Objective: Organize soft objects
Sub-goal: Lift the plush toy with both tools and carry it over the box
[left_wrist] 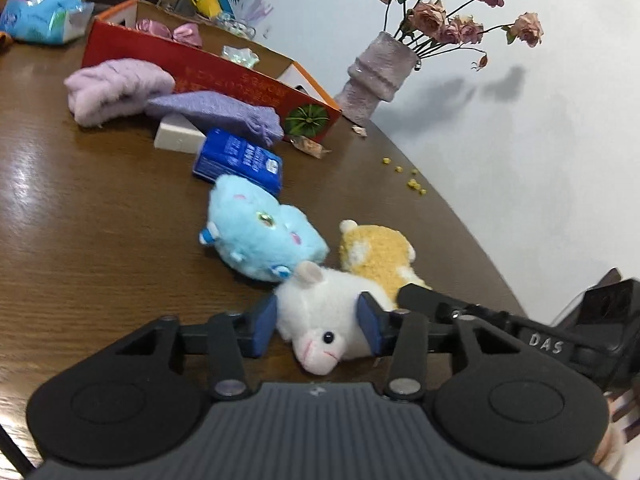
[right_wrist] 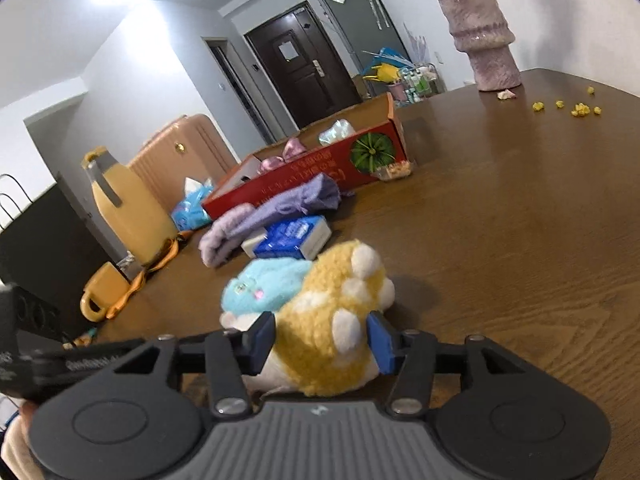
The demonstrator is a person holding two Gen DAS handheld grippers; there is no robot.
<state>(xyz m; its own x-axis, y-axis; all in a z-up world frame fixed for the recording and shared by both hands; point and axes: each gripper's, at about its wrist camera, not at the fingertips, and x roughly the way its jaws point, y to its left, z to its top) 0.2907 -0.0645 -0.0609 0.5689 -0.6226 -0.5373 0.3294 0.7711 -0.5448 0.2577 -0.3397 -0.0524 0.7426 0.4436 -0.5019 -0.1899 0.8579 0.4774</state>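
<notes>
My left gripper has its blue pads on both sides of a white plush lamb lying on the brown table. A light blue plush and a yellow plush lie just beyond it. My right gripper is closed around the yellow plush, with the blue plush behind it to the left. The right gripper's body shows at the right of the left wrist view. Two purple folded cloths lie against a red cardboard box.
A blue tissue pack and a white block lie near the cloths. A purple vase with dried roses stands at the table's far edge, yellow crumbs near it. An orange jug and yellow mug stand at left.
</notes>
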